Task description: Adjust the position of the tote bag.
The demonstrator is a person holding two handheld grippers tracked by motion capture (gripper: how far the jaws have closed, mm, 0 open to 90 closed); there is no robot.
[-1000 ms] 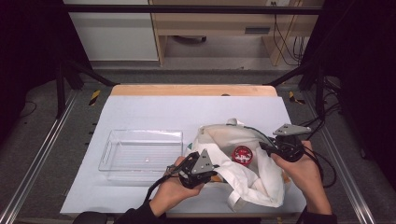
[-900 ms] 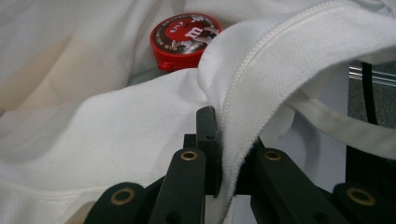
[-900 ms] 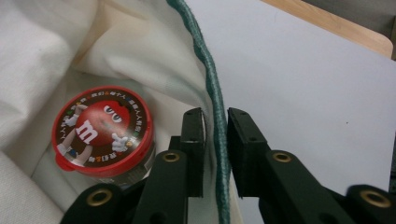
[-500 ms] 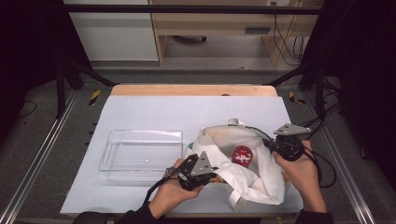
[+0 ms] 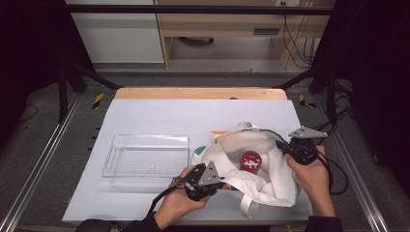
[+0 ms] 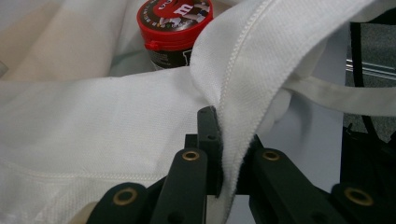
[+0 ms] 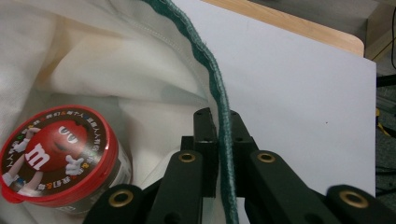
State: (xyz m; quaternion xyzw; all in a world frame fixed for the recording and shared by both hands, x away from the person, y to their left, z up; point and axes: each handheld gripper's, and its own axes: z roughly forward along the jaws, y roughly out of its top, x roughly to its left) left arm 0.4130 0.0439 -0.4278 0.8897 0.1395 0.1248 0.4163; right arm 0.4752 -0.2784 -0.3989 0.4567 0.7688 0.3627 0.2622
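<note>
table's far half (image 5: 193, 113) bare, clear tray (image 5: 145, 157) left, bag (image 5: 270, 169) right

A white cloth tote bag (image 5: 263, 166) with a green-trimmed rim lies crumpled on the near right part of the table, its mouth spread open and upward, its strap trailing toward the near edge. Inside stands a small clear jar with a red printed lid (image 5: 250, 160), upright.

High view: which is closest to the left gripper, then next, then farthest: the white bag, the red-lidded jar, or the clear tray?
From the left gripper:
1. White bag, its edge clamped in the jaws.
2. Red-lidded jar, inside the bag, to the right.
3. Clear tray, on the left.
</note>
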